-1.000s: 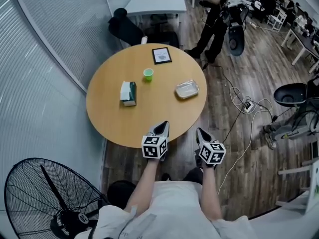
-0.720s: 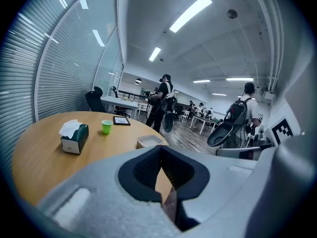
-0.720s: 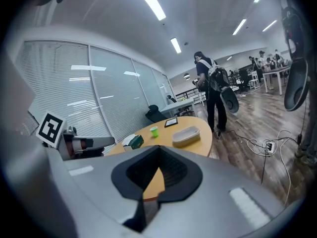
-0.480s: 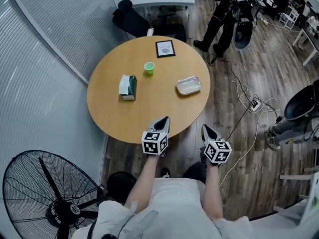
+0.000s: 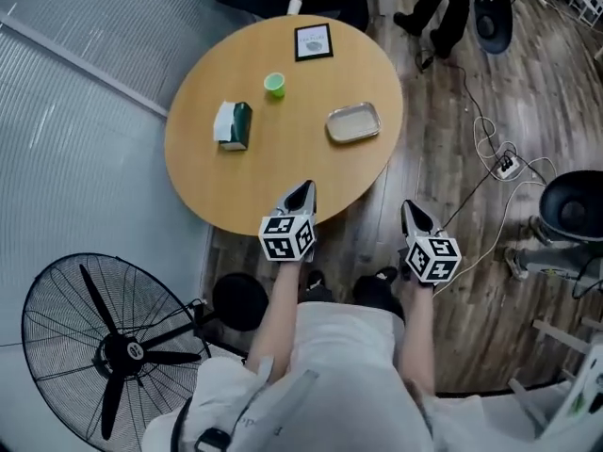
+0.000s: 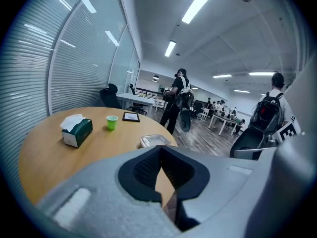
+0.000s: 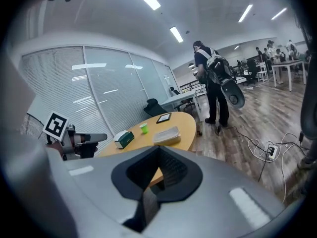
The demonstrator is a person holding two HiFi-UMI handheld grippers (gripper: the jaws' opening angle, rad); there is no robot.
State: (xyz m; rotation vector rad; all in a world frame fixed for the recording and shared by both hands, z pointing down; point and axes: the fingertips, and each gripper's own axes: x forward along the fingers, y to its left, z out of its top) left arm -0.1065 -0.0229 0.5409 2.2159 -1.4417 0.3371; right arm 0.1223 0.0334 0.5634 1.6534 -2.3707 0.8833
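In the head view my left gripper (image 5: pixel 302 189) is shut and empty, its tip just over the near edge of a round wooden table (image 5: pixel 236 186). My right gripper (image 5: pixel 410 208) is shut too, off the table's right side, above the wooden floor. On the table lie a green tissue box (image 5: pixel 231 125), a green cup (image 5: pixel 274 85), a clear tray (image 5: pixel 353 122) and a black-framed picture (image 5: pixel 313 41), all far from both grippers. The left gripper view looks past the left gripper (image 6: pixel 161 155) to the tissue box (image 6: pixel 77 131), cup (image 6: pixel 112 122) and tray (image 6: pixel 153 141). The right gripper view shows the right gripper (image 7: pixel 159 155) and the tray (image 7: pixel 166 134).
A black standing fan (image 5: pixel 113 347) is on the floor at my lower left. White cables and a power strip (image 5: pixel 506 166) trail over the floor on the right, near a black chair (image 5: pixel 575 205). A person with a backpack (image 7: pixel 213 83) stands beyond the table. Glass walls with blinds (image 5: pixel 75 111) run along the left.
The head view has tipped further down, so the table sits higher in it. My right gripper has drifted right, away from the left one. Both stay shut.
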